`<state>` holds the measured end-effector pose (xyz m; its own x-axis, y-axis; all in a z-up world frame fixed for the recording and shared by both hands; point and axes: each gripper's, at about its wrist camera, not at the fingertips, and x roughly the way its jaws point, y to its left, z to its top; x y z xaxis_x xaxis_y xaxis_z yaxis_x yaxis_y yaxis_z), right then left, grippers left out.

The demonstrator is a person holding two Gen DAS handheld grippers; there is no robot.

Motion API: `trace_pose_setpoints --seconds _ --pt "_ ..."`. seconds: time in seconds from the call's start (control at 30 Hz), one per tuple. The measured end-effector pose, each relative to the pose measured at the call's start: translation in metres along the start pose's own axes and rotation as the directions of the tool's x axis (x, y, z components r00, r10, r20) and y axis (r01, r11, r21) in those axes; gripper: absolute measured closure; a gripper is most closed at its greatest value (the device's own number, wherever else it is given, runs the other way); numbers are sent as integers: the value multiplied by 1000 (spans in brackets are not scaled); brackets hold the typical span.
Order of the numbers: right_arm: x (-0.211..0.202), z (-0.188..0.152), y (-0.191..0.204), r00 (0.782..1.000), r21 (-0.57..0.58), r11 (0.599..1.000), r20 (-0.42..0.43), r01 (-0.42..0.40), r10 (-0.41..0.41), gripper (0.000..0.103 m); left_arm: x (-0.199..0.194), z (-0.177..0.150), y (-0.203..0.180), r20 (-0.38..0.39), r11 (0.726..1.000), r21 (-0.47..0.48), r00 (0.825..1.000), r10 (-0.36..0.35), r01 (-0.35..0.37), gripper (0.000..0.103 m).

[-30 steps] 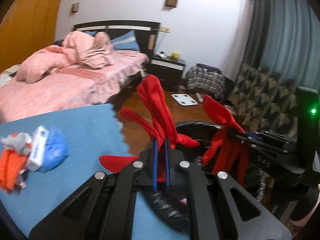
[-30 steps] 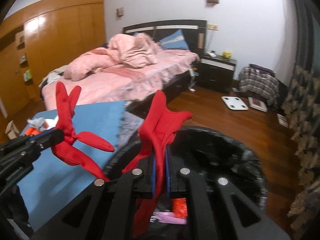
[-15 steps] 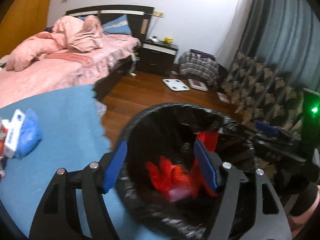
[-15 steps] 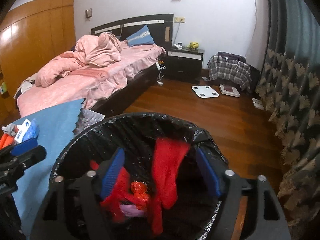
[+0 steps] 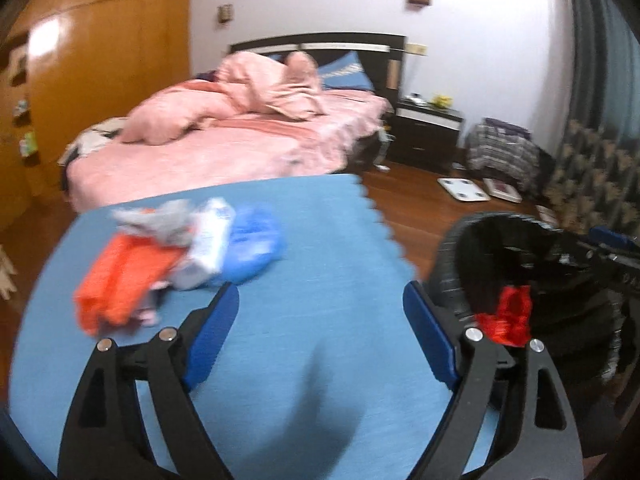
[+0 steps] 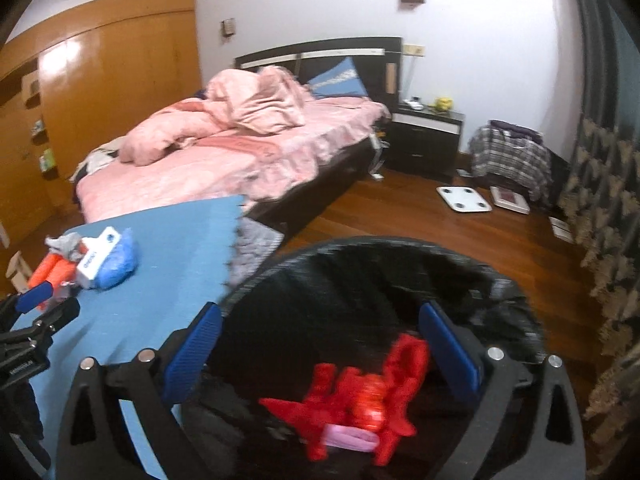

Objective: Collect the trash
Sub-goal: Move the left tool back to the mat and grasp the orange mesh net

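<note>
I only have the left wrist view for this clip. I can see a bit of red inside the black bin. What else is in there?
Observer: The right wrist view looks straight down into the trash bin. Red scraps lie at the bottom with a pink piece on top of them.
Operator: Is the right claw holding anything?
Observer: No, the right claw is open and empty above the bin.
Operator: And the leftover pile?
Observer: The white packet in the pile shows dark lettering, too small to read.
</note>
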<state>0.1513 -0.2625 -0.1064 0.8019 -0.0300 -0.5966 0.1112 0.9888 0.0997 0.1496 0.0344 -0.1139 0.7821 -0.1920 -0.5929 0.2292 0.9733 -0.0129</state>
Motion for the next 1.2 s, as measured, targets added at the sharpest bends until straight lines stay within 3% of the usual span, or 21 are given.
trace_pose_setpoints --seconds 0.2,0.37,0.63,0.9,1.03,1.2 --pt "21 1 69 996 -32 996 1 -89 89 6 -6 -16 63 -8 989 -42 990 143 -143 21" --pt "49 -6 120 994 -71 991 -13 -112 111 6 -8 -33 98 -21 974 -57 976 218 -219 21" --pt "89 -15 165 993 -115 987 -55 -114 108 6 -5 -42 137 -29 962 -114 969 247 -248 23" --pt "94 -15 174 994 -152 983 -58 -104 96 6 7 -26 153 -2 961 -146 972 236 -234 29" --pt "96 -15 178 993 -161 981 -62 -105 97 6 15 -19 161 6 961 -163 973 229 -225 35" --pt "97 -17 184 992 -173 978 -69 -113 102 6 31 -17 166 -28 966 -179 983 183 -185 63"
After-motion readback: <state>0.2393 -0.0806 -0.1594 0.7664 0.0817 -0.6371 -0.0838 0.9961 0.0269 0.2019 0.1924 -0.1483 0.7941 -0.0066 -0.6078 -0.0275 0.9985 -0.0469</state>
